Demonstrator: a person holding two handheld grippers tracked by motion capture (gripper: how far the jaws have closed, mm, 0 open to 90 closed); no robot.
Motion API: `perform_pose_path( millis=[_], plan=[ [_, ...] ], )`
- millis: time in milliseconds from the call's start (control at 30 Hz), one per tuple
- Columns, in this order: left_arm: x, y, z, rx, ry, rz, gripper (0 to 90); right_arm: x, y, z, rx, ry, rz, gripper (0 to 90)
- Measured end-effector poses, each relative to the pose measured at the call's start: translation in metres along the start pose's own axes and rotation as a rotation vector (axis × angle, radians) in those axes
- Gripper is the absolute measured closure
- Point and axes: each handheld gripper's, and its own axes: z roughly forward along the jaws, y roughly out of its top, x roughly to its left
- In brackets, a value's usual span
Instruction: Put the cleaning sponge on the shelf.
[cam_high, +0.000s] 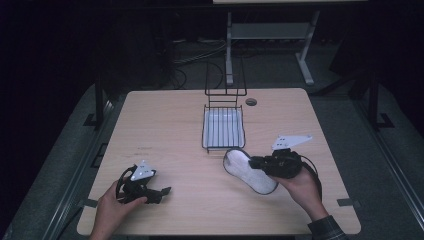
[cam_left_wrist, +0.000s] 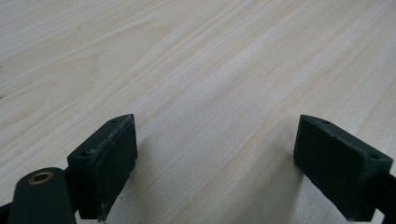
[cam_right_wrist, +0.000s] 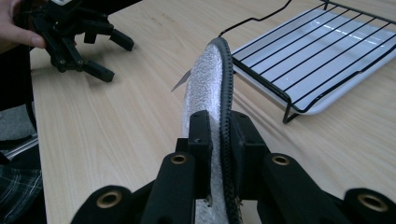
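A dim room with cables and a metal stand frames a pale wooden tabletop (cam_high: 165, 130). At its near right side, the right claw (cam_right_wrist: 219, 140) is seen clamped on an insole (cam_right_wrist: 208, 88), its two black jaws pressed against the white fleecy face and the dark-edged rim, so that the insole is held on edge, rising away from the jaws. In the high view the insole (cam_high: 247, 171) is carried low over the wood, its far tip just beside the near rim of a black wire rack (cam_high: 223, 148) that is set over a white tray (cam_high: 222, 120). Farther to the left, the left claw (cam_left_wrist: 215, 154) is held wide and empty over bare wood, well apart from the work.

The step in hand is judged to be the carrying of the gripped insole toward the rack. For the next move, the insole would need to be lifted over the near wire rim, brought forward over the bars and lowered before the jaws are released; a snag of the tip on the rim is the risk to be watched.
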Motion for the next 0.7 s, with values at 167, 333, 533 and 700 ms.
perform_pose_path(
  millis=[167, 333, 533, 700],
  plan=[
    [0.000, 0.000, 0.000, 0.001, -0.001, -0.001, 12.8, -0.005, 0.004, -0.004, -0.018, -0.013, 0.002, 79.7],
    [0.000, 0.000, 0.000, 0.000, 0.000, 0.000, 12.8, -0.010, 0.009, -0.007, -0.032, -0.020, 0.005, 79.8],
    [0.000, 0.000, 0.000, 0.000, 0.001, 0.001, 12.8, -0.017, 0.017, -0.009, -0.051, -0.034, 0.005, 79.7],
    [0.000, 0.000, 0.000, 0.000, 0.001, 0.001, 12.8, -0.023, 0.022, -0.010, -0.064, -0.042, 0.010, 79.7]
  ],
)
